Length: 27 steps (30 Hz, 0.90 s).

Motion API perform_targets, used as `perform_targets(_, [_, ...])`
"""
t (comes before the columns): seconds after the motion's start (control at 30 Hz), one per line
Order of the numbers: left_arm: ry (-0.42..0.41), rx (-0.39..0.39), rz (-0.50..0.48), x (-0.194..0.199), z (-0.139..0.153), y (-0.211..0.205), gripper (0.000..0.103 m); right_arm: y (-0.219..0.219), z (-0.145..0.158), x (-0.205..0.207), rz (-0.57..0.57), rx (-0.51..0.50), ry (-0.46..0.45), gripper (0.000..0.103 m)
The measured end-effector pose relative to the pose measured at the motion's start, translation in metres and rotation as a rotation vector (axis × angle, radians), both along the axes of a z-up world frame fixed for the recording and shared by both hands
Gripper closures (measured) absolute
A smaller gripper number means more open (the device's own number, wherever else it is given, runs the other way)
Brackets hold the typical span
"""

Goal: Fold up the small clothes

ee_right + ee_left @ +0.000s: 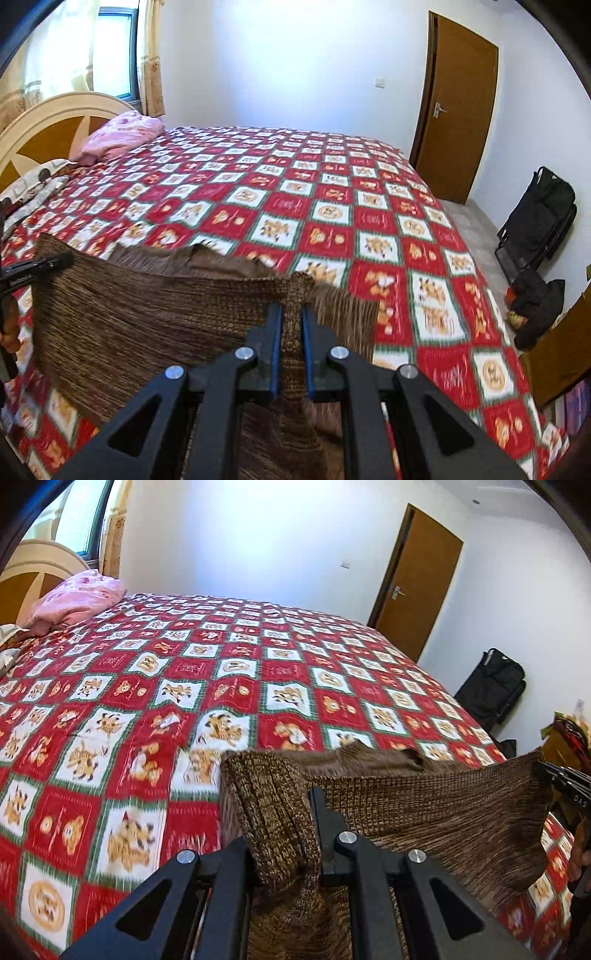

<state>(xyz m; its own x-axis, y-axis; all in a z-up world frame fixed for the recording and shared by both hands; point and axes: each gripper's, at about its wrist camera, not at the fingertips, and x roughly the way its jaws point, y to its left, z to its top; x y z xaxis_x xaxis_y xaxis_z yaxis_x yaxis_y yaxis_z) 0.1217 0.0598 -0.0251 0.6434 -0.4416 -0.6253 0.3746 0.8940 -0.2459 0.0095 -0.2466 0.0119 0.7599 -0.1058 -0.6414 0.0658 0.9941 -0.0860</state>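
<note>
The left gripper [284, 812] has its fingers pinching a corner of the brown knit [424, 812]. The cloth wraps over the left finger and bunches down between the two, so only the right finger [325, 812] shows clearly. From that pinch the knit stretches taut to the right, its top edge raised off the bed [147, 686], and ends at the right gripper [554, 775] at the frame's right edge.

Seen from the right wrist, the right gripper [291, 317] has its fingers [275, 332] pressed on the opposite corner of the knit [147, 325], a narrow strip of cloth standing up between the blue pads. Left of these fingers the knit hangs as a wide panel, held at its far corner by the left gripper [48, 267]; part of a hand [9, 328] shows below it. Beyond the raised edge, more of the knit lies rumpled on the red checked bed [332, 206].

Ahead and far left of the fingers a pink pillow [122, 136] lies by the headboard [48, 125]. Ahead and right stands a brown door [458, 110]; a black bag [543, 214] sits against the right wall.
</note>
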Motion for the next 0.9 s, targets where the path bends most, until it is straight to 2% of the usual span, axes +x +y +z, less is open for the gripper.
perform_targets(0.1, [0.019, -0.011, 0.033, 0.023, -0.003, -0.004, 0.094, -0.006, -0.002, 0.02, -0.017, -0.005, -0.005, 0.091])
perform_targets(0.3, [0.001, 0.014, 0.063, 0.063, -0.004, -0.024, 0.094, -0.018, -0.02, 0.057, -0.107, -0.054, -0.025, 0.091])
perform_targets(0.47, [0.023, 0.087, 0.079, 0.086, -0.029, -0.044, 0.094, -0.039, -0.051, 0.085, -0.188, 0.005, 0.019, 0.091])
perform_targets(0.57, [0.068, 0.114, 0.103, 0.094, -0.052, -0.047, 0.094, -0.044, -0.064, 0.096, -0.208, 0.019, 0.04, 0.091])
perform_targets(0.63, [0.087, 0.129, 0.11, 0.097, -0.061, -0.048, 0.094, -0.045, -0.074, 0.102, -0.223, -0.011, 0.053, 0.092])
perform_targets(0.8, [0.097, 0.101, 0.113, 0.098, -0.066, -0.044, 0.09, -0.043, -0.103, 0.108, -0.235, -0.112, 0.081, 0.089])
perform_targets(0.83, [0.103, 0.092, 0.115, 0.099, -0.067, -0.043, 0.086, -0.044, -0.103, 0.108, -0.235, -0.111, 0.08, 0.089])
perform_targets(0.87, [0.111, 0.093, 0.128, 0.1, -0.068, -0.041, 0.071, -0.045, -0.103, 0.109, -0.236, -0.108, 0.076, 0.085])
perform_targets(0.9, [0.119, 0.095, 0.144, 0.101, -0.069, -0.04, 0.063, -0.047, -0.104, 0.11, -0.238, -0.103, 0.08, 0.08])
